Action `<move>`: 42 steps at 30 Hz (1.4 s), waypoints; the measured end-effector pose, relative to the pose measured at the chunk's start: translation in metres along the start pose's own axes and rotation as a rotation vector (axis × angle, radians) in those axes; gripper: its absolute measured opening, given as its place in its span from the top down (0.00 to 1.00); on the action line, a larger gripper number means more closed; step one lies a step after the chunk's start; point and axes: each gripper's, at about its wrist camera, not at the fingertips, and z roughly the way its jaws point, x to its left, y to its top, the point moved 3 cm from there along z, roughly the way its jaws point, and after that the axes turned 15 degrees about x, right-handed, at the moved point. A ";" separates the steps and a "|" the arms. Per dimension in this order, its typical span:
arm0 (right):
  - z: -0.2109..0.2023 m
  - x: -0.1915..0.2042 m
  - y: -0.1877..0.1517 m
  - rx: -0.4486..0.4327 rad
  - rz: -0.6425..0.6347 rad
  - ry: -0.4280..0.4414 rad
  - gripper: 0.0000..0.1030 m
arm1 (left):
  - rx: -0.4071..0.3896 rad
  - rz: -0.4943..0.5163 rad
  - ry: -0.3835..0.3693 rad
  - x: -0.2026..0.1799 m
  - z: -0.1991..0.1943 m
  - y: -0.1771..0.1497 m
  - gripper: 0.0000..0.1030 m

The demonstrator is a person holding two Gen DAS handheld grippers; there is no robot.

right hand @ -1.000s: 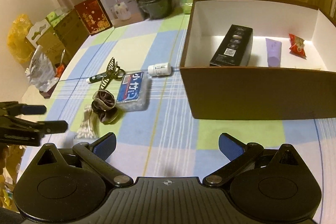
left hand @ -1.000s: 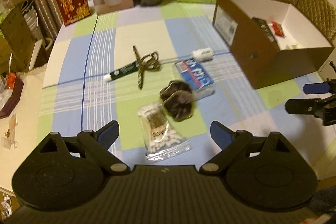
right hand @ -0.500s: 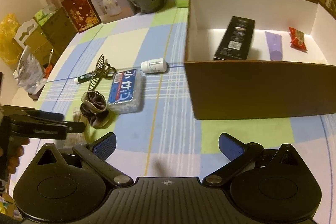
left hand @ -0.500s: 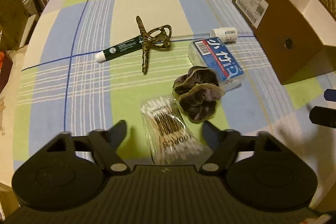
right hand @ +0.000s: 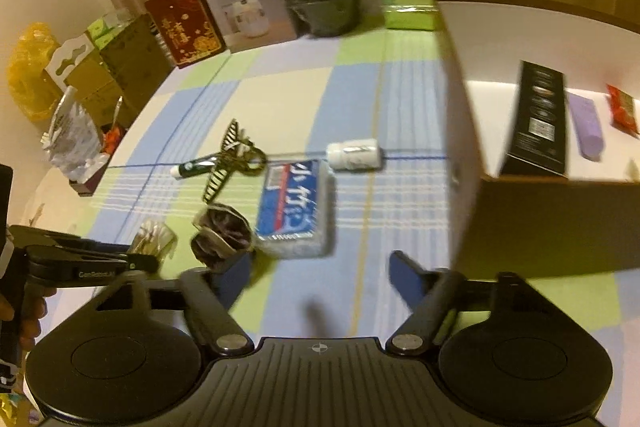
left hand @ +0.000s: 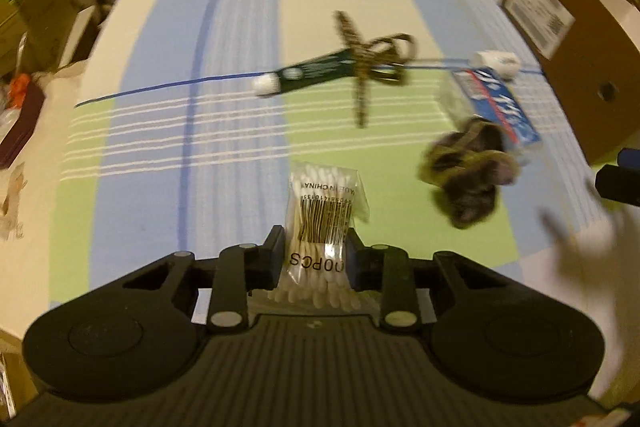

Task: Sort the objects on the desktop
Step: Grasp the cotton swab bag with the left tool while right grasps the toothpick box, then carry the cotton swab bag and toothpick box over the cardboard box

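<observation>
the sort was judged partly done. three items were already seen inside the open brown cardboard box with white interior (right hand: 532,211): a tall black rectangular carton (right hand: 540,123), a lilac plastic tube (right hand: 586,131) and a small red foil sachet (right hand: 622,107). all three were lying on the box floor, apart from one another; the rest of the box floor was cut off by the frame.

still outside the box, on the checked blue-green cloth surface (left hand: 160,155), were noted: a clear plastic bag of cotton swabs (left hand: 324,223), a dark green tube with white cap (left hand: 308,75), a leopard-print hair clip (left hand: 368,63) lying across that tube, a blue-and-white pack of tissues (left hand: 492,107), a small white bottle (right hand: 354,155) lying on its side just beyond the pack, and a dark brown fabric scrunchie (left hand: 468,179) touching the pack's near end.

the left gripper (left hand: 314,259) was recorded with fingers narrowed onto the swab bag, both pads against its sides; the bag appeared to be resting on the surface, not yet lifted, though this could not be told for certain.

the right gripper (right hand: 320,279) was recorded with fingers spread wide, nothing between them, low over the surface just before the tissue pack and scrunchie.

remaining, as judged: six loose items to be moved into the box.
</observation>
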 end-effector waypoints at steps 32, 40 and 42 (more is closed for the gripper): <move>0.081 0.016 0.048 0.095 -0.148 -0.089 0.46 | -0.011 -0.062 0.034 0.034 0.003 0.017 0.72; 0.049 -0.002 0.000 0.137 -0.135 -0.096 0.46 | 0.009 -0.006 0.019 0.016 0.000 0.003 0.72; 0.039 -0.006 -0.015 0.151 -0.129 -0.087 0.46 | 0.018 0.019 0.005 0.007 -0.002 -0.004 0.72</move>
